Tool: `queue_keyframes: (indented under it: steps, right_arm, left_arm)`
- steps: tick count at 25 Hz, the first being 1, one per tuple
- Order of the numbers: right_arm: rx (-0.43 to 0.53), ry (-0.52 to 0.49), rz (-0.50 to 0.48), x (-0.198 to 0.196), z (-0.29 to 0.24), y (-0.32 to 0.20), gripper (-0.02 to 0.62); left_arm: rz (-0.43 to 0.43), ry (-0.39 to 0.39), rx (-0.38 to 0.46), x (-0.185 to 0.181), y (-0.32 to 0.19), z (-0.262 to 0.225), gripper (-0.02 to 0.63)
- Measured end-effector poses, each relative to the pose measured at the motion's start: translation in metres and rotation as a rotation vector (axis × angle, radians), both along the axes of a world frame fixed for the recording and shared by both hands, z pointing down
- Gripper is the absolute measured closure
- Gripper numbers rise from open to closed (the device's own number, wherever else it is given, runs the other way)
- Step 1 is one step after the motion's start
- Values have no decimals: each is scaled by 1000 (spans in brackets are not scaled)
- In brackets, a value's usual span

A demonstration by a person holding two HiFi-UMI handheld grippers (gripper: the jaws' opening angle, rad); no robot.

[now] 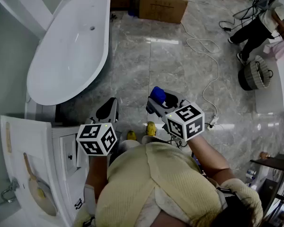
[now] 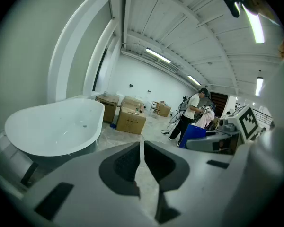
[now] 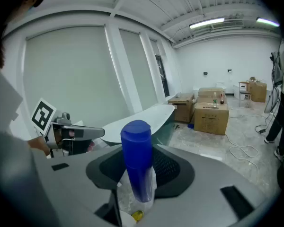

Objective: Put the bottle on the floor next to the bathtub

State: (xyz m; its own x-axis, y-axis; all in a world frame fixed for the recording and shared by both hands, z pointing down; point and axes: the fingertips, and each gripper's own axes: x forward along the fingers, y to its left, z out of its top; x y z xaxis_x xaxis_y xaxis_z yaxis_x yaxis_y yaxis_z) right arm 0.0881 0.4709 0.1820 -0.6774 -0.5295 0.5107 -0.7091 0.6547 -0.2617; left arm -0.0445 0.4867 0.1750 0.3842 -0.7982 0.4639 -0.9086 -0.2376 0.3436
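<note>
i read the right gripper (image 3: 139, 174) clamped on the blue bottle (image 3: 136, 145), which sits between its pads, held off the grey floor (image 1: 146, 65) and well apart from the bathtub (image 1: 61, 51). the left gripper (image 2: 142, 162) is closed on nothing, its jaws almost touching.

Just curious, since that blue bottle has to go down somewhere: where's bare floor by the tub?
Widest bare marble floor lies between the bathtub, the cardboard box and the white cable, ahead of the bottle. Crowded: right side, with cable, basket and a person.
</note>
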Motion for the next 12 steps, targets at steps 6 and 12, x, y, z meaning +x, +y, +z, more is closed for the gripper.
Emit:
queue_keyframes:
  steps: [6,12]
  right_arm:
    - [-18,-22,14,8,1,-9,430]
    - [-20,-22,-13,14,1,-21,430]
  left_arm:
    - [-15,-6,-3,5,-6,1,526]
    - [-33,-16,1,14,-15,1,526]
